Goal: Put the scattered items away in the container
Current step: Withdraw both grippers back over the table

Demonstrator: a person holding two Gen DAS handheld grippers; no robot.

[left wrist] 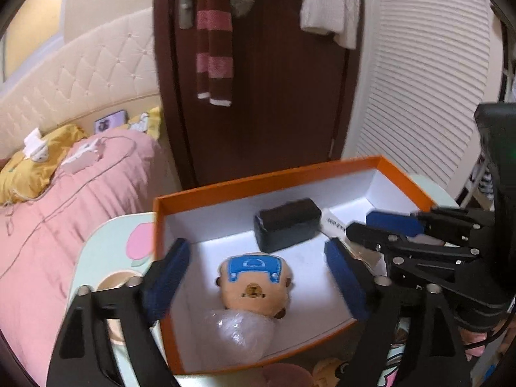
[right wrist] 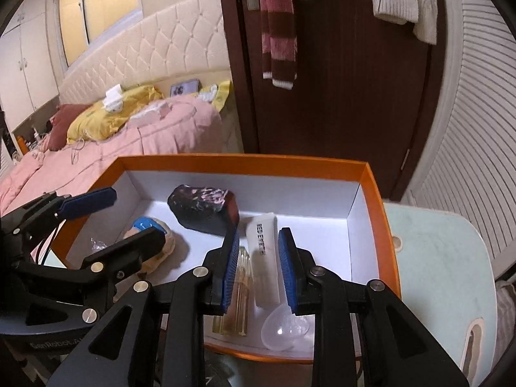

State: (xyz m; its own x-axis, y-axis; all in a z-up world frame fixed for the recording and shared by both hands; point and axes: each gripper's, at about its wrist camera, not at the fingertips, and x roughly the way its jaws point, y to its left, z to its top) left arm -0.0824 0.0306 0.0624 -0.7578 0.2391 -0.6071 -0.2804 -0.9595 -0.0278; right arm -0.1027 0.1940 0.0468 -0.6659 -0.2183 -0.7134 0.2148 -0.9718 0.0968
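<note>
The plush toy (left wrist: pixel 254 285) lies lengthwise in the box (left wrist: pixel 290 174), beneath the wide-open left hand-held gripper (left wrist: pixel 258 277); the right hand-held gripper (right wrist: pixel 258 267) is narrowly parted, empty, over a tube (right wrist: pixel 262 242).

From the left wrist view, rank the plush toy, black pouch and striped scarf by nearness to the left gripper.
1. Plush toy: between the left gripper's open fingers, in the orange box.
2. Black pouch: deeper in the box.
3. Striped scarf: hanging on the door behind.

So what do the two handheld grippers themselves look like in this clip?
Both are the same build: black angular linkage arms with round silver pivot bolts, ending in flat fingers faced with ribbed blue pads. The left gripper and the right gripper match. A black cable trails by the left one, whose body carries pale lettering in the right wrist view. No hands or sleeves show.
</note>
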